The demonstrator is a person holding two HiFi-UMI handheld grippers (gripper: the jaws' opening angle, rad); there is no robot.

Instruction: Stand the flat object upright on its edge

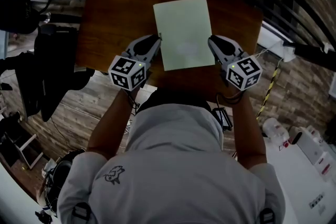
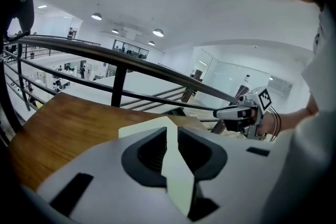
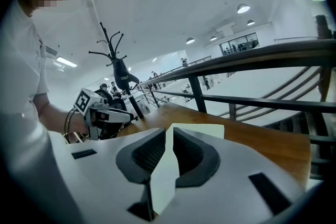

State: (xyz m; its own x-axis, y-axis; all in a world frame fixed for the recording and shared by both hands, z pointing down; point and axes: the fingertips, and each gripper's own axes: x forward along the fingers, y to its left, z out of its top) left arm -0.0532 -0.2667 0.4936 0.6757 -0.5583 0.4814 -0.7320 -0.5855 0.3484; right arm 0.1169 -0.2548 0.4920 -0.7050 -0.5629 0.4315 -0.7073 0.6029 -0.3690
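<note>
A pale green, flat rectangular sheet (image 1: 184,34) is seen lying flat, or very nearly flat, on a brown wooden tabletop (image 1: 115,13), its long sides running from near to far. It is taken at its two long edges, towards the near end, presumably so that it can be tipped up from both sides at once and balanced on one edge.

The left gripper (image 1: 158,36) is set against the sheet's left edge. In the left gripper view the sheet's edge is seen running between its jaws, which stand only narrowly apart. The edge appears to be enclosed rather than firmly pinched.

The right gripper (image 1: 210,39) is set against the right edge. In the right gripper view its jaws are seen drawn together on the sheet, so the grip is judged to be carried on that side.

Both grippers are pointed inwards and slightly downwards, facing each other across the sheet. No part of the sheet is yet seen raised on an edge, so the standing-up is judged not yet done.

The tabletop is smooth and bare apart from the sheet. A dark metal railing (image 2: 131,57) is seen running beyond its far side, with a large white hall and ceiling lamps (image 2: 96,17) behind. A wooden plank floor (image 1: 94,97) is visible to the left of the table.
</note>
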